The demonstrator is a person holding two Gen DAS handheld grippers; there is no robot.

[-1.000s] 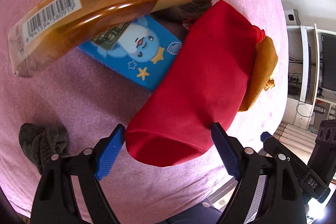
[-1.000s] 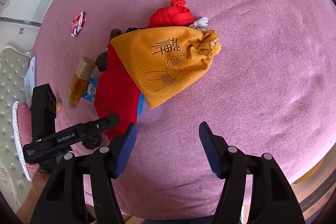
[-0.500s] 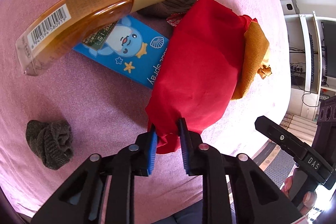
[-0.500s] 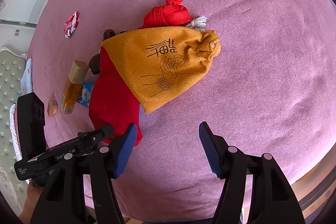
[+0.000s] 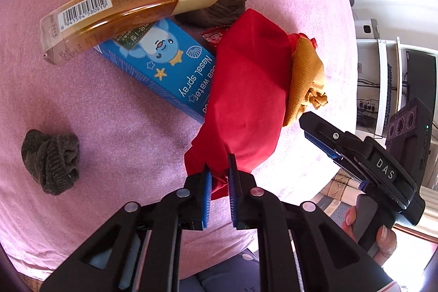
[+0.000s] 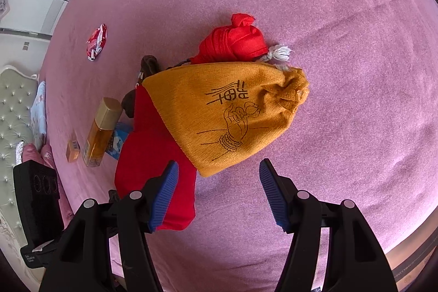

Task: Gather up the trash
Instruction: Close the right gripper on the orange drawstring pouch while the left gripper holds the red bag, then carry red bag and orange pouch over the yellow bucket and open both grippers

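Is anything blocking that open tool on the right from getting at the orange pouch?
Nothing visible does. The right tool hangs open above the pink cover, with the orange pouch just ahead of its fingertips. The red bag lies beside and partly under the pouch.

Blue box [image 5: 164, 64] reads "Nasal spray" (other gripper [image 5: 364, 166]: "DAS").

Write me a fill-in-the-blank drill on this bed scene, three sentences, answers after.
1. The left hand-held gripper is shut on the corner of the ____ cloth bag.
2. The amber bottle lies partly on top of a blue box printed with the words "Nasal ____".
3. The right hand-held gripper is open, and just beyond its tips lies a pouch of ____ colour with a drawn hand on it.

Missing words: red; spray; orange
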